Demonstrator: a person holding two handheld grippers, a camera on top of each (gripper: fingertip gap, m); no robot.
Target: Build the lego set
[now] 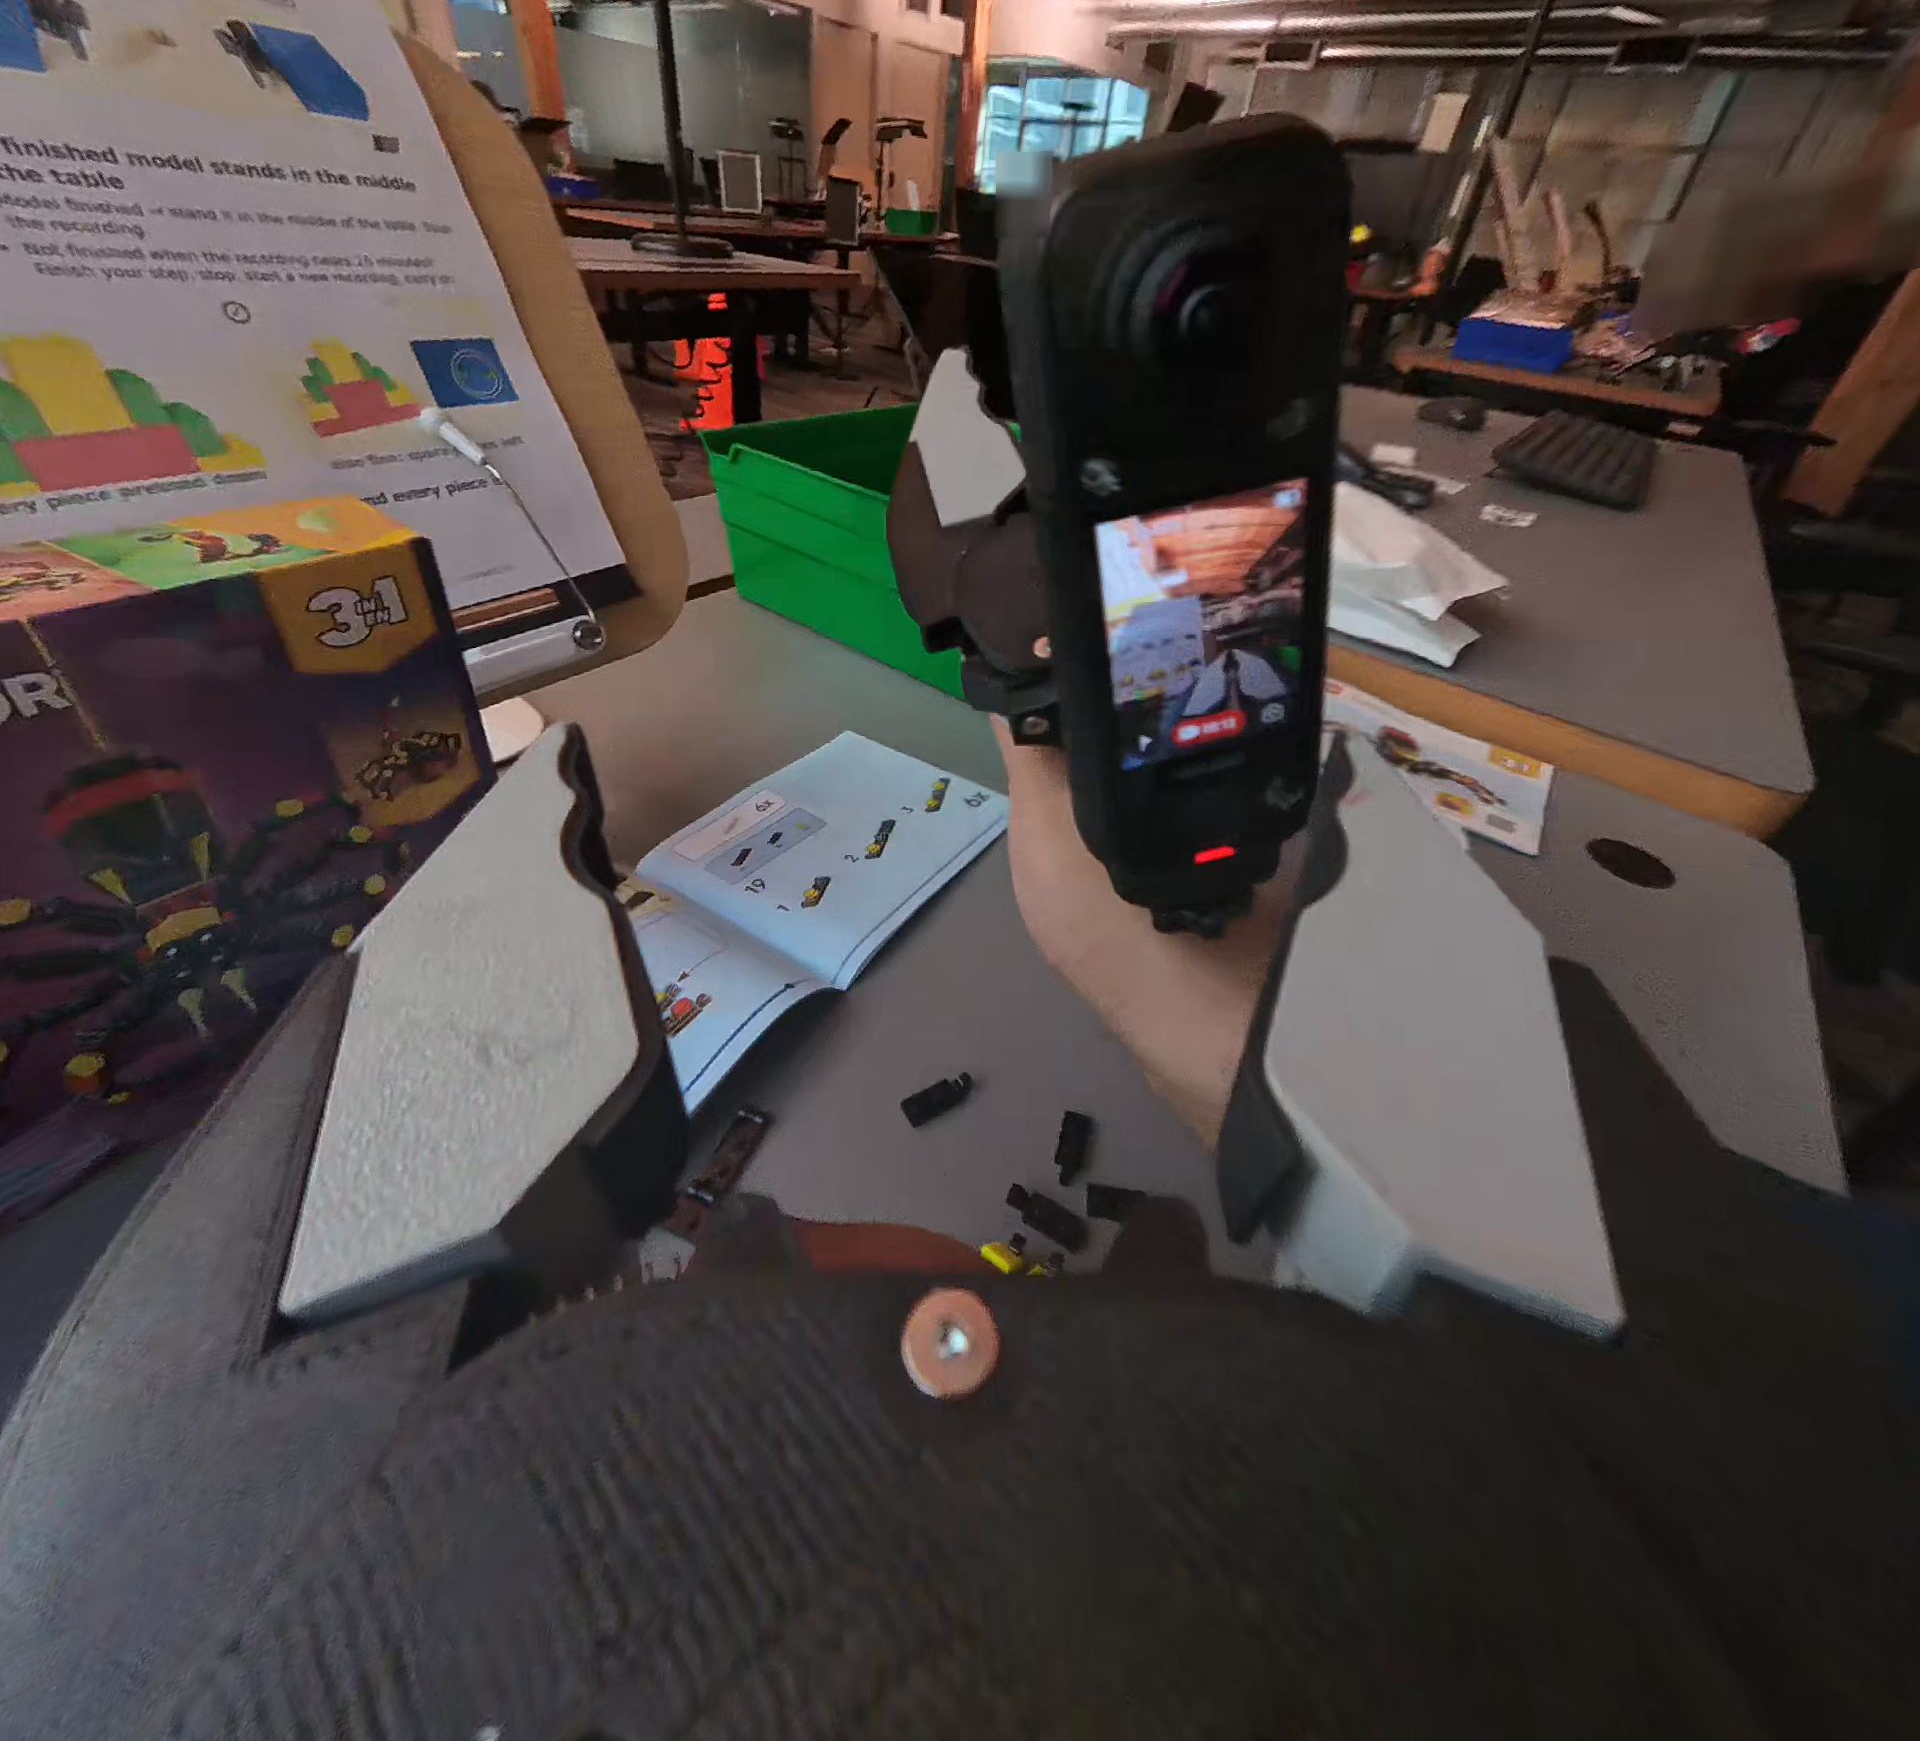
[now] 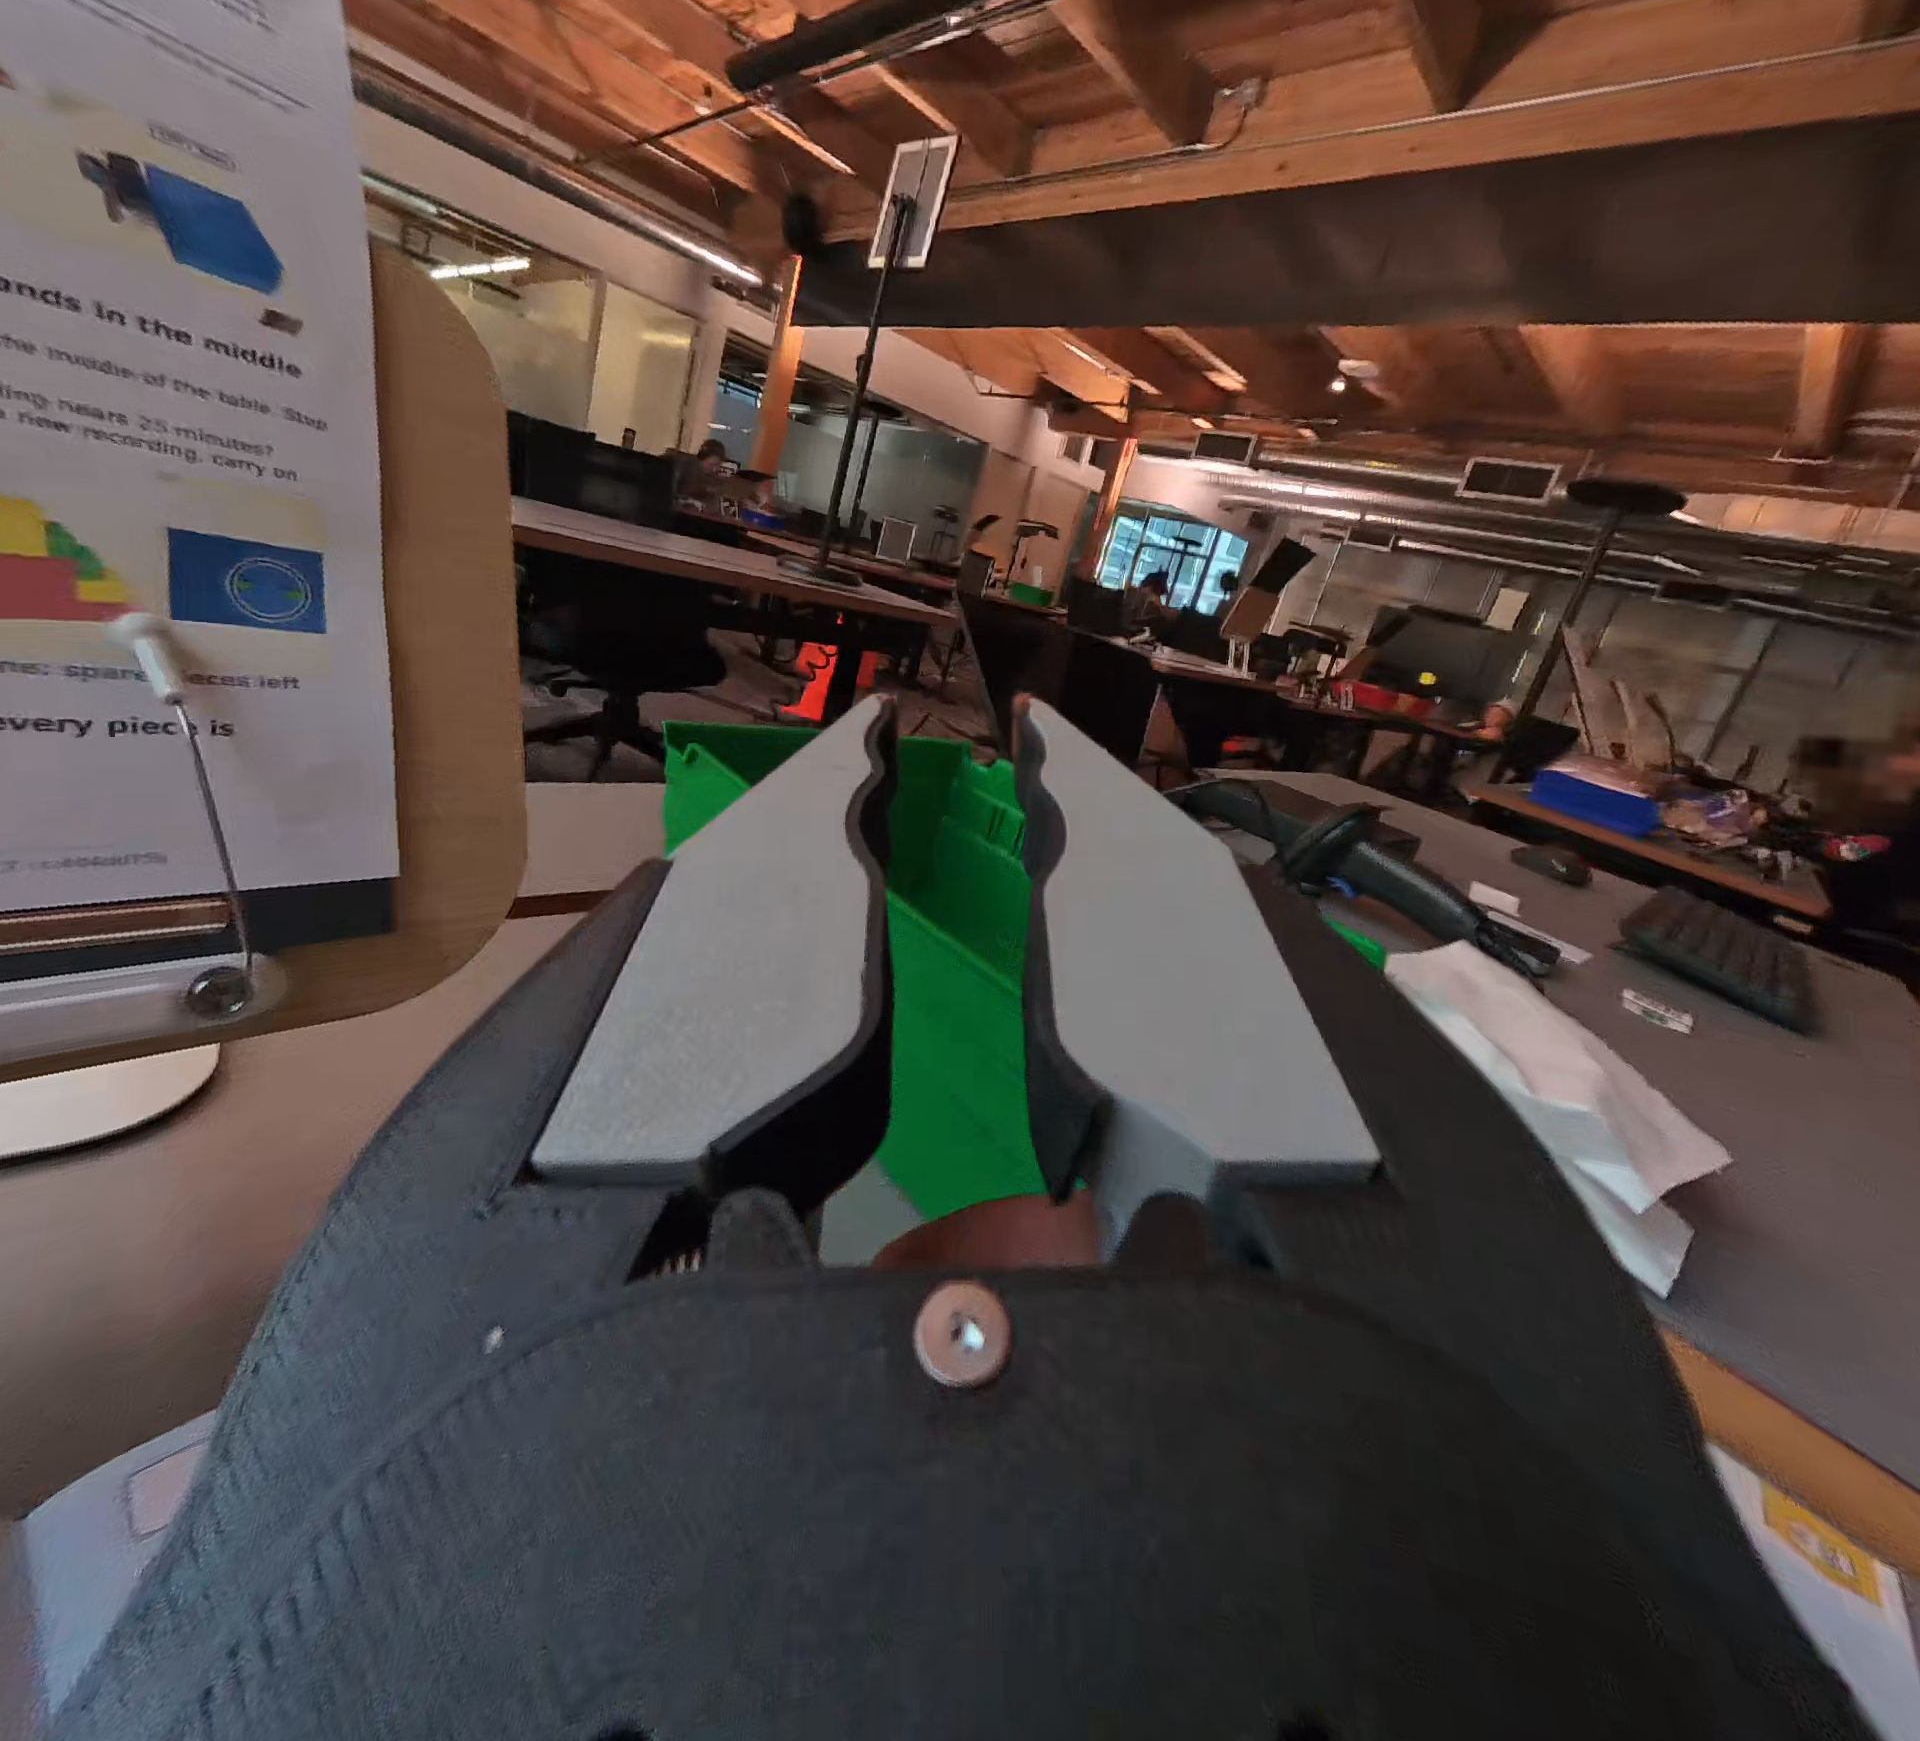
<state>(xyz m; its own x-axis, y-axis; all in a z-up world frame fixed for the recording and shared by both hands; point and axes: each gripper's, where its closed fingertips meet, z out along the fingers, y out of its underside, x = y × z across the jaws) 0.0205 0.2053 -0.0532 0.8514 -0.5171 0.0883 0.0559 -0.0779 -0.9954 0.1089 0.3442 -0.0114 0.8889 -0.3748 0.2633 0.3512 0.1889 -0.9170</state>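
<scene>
My left gripper (image 1: 956, 746) is open wide and empty, low over the grey table (image 1: 883, 995). Several small black lego pieces (image 1: 935, 1099) and a yellow piece (image 1: 1003, 1257) lie loose on the table between its fingers. An open instruction booklet (image 1: 821, 860) lies just beyond them. The purple lego box (image 1: 208, 808) stands at the left. My right gripper (image 2: 956, 704) is raised in the air, its jaws a narrow gap apart with nothing between them, pointing over a green bin (image 2: 935, 964). In the left wrist view a hand holds it up with its black camera (image 1: 1184, 496).
A wooden stand with a printed sheet (image 1: 260, 237) rises at the left. The green bin (image 1: 821, 538) sits at the table's back. White paper bags (image 1: 1403, 579), a keyboard (image 1: 1579, 455), a scanner (image 2: 1371, 860) and a second leaflet (image 1: 1455, 777) lie at the right. One gripper's finger ends stand about 20 cm off the other's.
</scene>
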